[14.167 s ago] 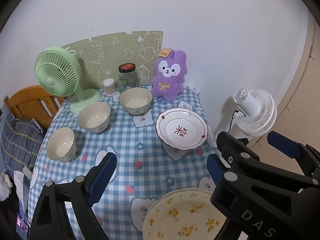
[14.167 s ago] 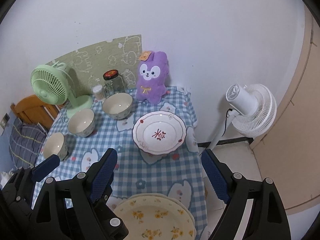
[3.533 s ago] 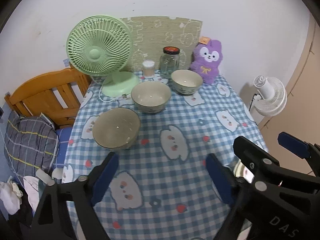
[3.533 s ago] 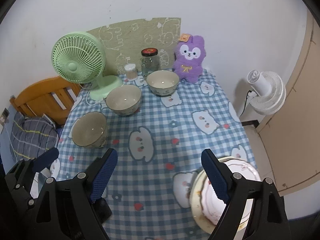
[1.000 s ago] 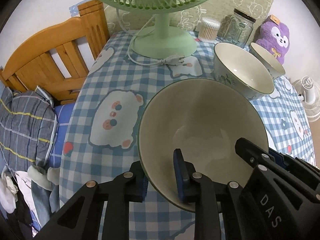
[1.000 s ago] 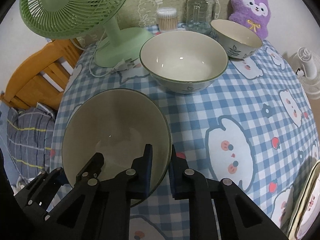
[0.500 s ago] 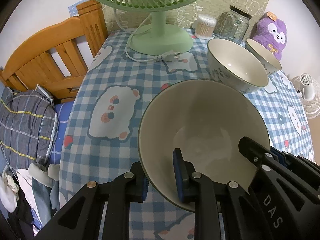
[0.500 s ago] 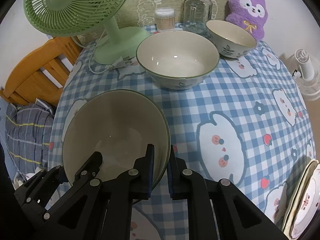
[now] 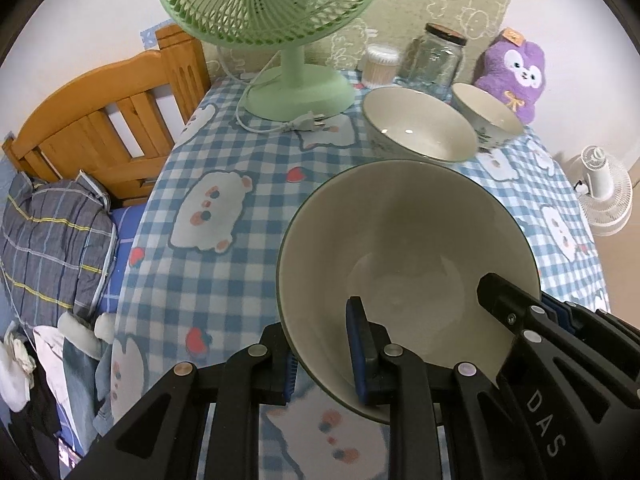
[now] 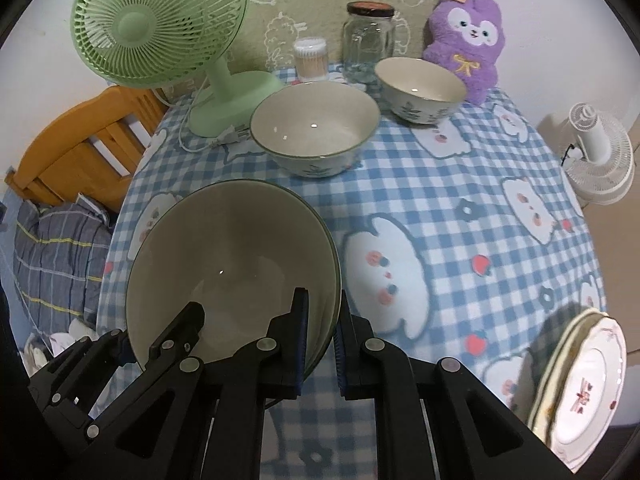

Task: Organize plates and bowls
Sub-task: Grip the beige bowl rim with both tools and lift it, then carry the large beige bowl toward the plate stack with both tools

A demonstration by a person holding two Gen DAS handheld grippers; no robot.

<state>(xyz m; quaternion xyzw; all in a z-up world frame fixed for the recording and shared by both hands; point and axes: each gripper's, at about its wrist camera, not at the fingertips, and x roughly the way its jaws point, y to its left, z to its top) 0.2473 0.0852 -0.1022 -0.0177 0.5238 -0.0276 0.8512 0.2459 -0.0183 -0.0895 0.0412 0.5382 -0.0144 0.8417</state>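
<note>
Bowl (image 9: pixel 404 256), round glazed ceramic (green-rimmed), rim pinched by left gripper (image 9: pixel 322 360) and right gripper (image 10: pixel 320 340), over checked tablecloth (image 10: pixel 440 200).

Held bowl (image 10: pixel 232 256) nearest; second bowl (image 10: pixel 316 128) behind it, third bowl (image 10: pixel 420 88) behind-right; plate stack (image 10: pixel 580 380) at surface (image 10: pixel 460 184) right edge.

Black fingers (image 9: pixel 362 352), blue pads, silver screws.
</note>
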